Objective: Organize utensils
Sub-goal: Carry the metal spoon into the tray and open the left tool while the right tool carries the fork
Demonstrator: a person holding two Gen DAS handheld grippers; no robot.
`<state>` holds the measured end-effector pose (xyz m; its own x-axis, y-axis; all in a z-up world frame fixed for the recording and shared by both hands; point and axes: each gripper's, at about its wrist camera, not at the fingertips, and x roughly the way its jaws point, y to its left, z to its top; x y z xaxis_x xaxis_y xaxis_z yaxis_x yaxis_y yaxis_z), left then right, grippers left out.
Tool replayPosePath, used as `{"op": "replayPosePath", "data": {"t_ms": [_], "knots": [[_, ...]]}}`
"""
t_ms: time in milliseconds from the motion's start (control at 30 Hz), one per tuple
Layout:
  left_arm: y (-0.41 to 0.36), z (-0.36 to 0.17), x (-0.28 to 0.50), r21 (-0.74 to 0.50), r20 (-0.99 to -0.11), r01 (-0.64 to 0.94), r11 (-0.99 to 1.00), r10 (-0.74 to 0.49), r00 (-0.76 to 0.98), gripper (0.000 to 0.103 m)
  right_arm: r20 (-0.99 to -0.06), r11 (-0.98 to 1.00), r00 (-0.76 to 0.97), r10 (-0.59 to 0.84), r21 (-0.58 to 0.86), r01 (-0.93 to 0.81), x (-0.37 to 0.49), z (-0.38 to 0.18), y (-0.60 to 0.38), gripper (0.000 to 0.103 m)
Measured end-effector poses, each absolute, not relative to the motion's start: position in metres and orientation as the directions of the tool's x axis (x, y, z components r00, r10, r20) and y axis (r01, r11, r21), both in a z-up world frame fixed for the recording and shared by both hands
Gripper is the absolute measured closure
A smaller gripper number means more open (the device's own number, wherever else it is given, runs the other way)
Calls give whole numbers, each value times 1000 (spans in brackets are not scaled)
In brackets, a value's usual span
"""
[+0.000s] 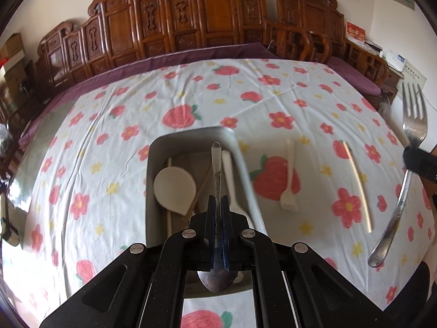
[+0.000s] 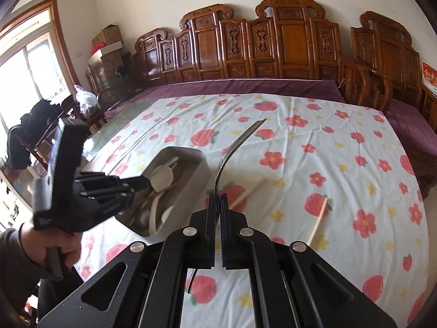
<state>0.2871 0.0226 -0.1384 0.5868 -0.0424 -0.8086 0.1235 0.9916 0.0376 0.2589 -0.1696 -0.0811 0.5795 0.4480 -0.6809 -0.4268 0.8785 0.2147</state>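
Note:
My left gripper [image 1: 217,199] is shut on a metal spoon [image 1: 216,164]. Its handle points forward over the white bin [image 1: 191,135] and its bowl lies near the camera. The bin [image 2: 203,164] holds a round white ladle [image 1: 174,188], a white spoon [image 1: 229,175] and wooden chopsticks [image 1: 200,188]. My right gripper [image 2: 217,198] is shut on a metal fork [image 2: 232,150] with tines raised away from me. From the left wrist, that fork [image 1: 413,125] hangs at the far right above the cloth. A white plastic fork [image 1: 289,188] and a chopstick [image 1: 357,186] lie on the cloth.
A flowered cloth [image 2: 341,164] covers the table. Two chopsticks [image 2: 245,194] [image 2: 319,218] lie on it right of the bin. A person's hand [image 2: 54,246] holds the left gripper [image 2: 142,183] at the bin's left side. Carved wooden chairs [image 2: 286,41] line the far edge.

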Motion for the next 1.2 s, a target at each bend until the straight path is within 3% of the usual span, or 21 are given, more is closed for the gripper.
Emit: {"op": "replayPosePath", "data": {"t_ms": [1200], "knots": [[64, -158, 305, -50, -829, 129, 990, -114, 548, 100, -745, 831, 474, 470, 191, -523, 306, -78, -70, 99]]}}
